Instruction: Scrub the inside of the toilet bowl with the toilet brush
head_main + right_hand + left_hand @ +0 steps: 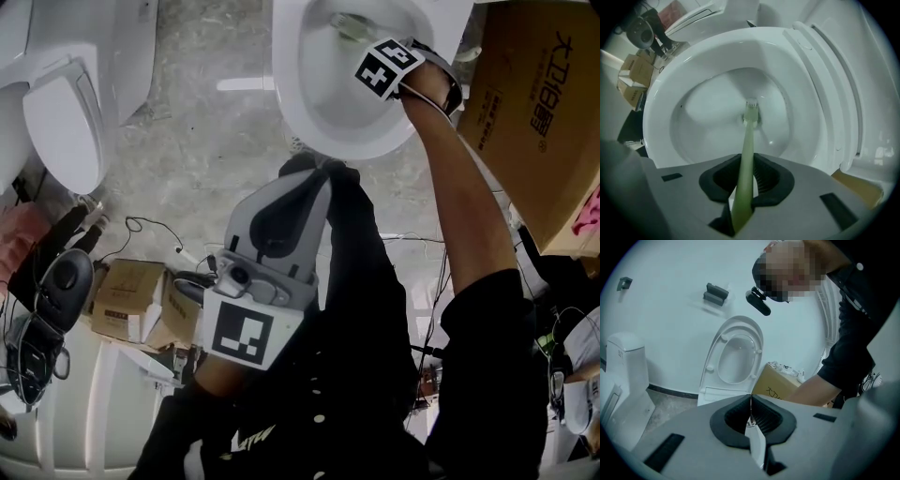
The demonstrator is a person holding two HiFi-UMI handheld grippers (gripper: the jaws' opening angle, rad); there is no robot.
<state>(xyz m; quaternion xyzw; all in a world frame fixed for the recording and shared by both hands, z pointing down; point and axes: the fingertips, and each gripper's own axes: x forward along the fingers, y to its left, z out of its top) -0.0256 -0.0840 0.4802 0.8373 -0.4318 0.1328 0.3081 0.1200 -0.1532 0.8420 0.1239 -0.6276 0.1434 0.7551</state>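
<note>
The white toilet bowl (309,131) is at the top of the head view, and its inside fills the right gripper view (661,108). My right gripper (746,161) is shut on the pale green handle of the toilet brush (746,154). The brush head (751,111) rests at the bottom of the bowl near the drain. In the head view that gripper (375,47) reaches over the rim, with the brush (349,26) showing inside. My left gripper (314,169) is held close to my body, away from the bowl, and its jaws (751,397) are shut on nothing.
A large cardboard box (539,112) stands right of the bowl. The raised seat and lid (736,357) lean on the wall. Another toilet (66,122) is at the left. Small boxes (131,300), cables and a black device (61,281) lie on the floor.
</note>
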